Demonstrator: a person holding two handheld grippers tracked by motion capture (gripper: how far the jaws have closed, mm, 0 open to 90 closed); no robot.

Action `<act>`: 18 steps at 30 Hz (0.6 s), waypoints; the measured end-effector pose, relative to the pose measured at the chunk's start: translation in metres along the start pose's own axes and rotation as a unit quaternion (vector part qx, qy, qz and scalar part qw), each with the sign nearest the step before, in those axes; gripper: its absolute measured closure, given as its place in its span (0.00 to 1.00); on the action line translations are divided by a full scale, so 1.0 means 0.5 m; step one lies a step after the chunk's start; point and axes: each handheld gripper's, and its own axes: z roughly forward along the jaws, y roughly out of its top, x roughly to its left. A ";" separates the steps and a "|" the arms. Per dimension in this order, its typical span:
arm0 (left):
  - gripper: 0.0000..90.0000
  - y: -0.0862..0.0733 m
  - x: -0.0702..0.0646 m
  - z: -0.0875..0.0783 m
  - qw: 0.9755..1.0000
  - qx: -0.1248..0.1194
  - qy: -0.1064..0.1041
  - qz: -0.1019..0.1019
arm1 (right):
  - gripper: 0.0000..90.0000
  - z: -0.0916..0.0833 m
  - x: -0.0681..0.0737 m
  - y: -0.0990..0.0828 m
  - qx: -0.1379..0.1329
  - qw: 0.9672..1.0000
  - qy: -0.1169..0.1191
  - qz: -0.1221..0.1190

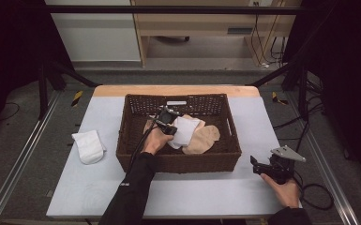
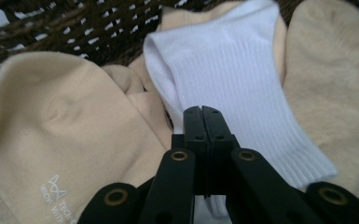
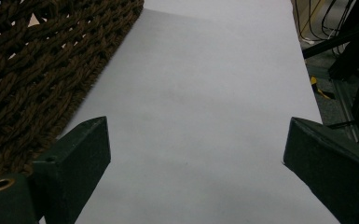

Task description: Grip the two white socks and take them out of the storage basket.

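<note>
The left gripper [image 2: 202, 110] is inside the basket [image 1: 178, 161], its black jaws pressed flat together over the ribbed cuff end of a white sock [image 2: 235, 84]. Whether any fabric is pinched between them cannot be told; the jaws look clenched on themselves, with the sock just behind and under their tips. This white sock [image 1: 185, 129] lies on top of the beige socks [image 1: 202, 139] at the middle of the basket floor. One beige sock [image 2: 56, 126] sits to the left of the jaws, smooth-knit with small pale lettering near its edge; another [image 2: 335, 79] lies to the right, partly under the white one.

The basket is rectangular, woven of dark brown twisted cord, with open gaps in its weave and a handle slot in the far wall.

The right gripper [image 1: 258, 165] rests on the pale table [image 1: 215, 192] just right of the basket's near corner, jaws spread wide with nothing between them.

A second white sock [image 1: 89, 146] lies folded on the table, well left of the basket.
</note>
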 end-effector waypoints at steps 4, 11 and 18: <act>1.00 0.006 -0.003 -0.015 1.000 -0.028 0.001 -0.001 | 0.08 0.000 0.000 0.000 -0.001 1.000 -0.001 0.000; 0.86 0.001 -0.002 0.000 1.000 -0.004 0.013 0.004 | 0.08 0.000 0.000 0.000 0.000 1.000 0.000 0.000; 0.41 -0.007 0.008 0.026 1.000 -0.007 0.027 0.011 | 0.08 0.002 0.001 0.000 0.002 1.000 0.001 -0.001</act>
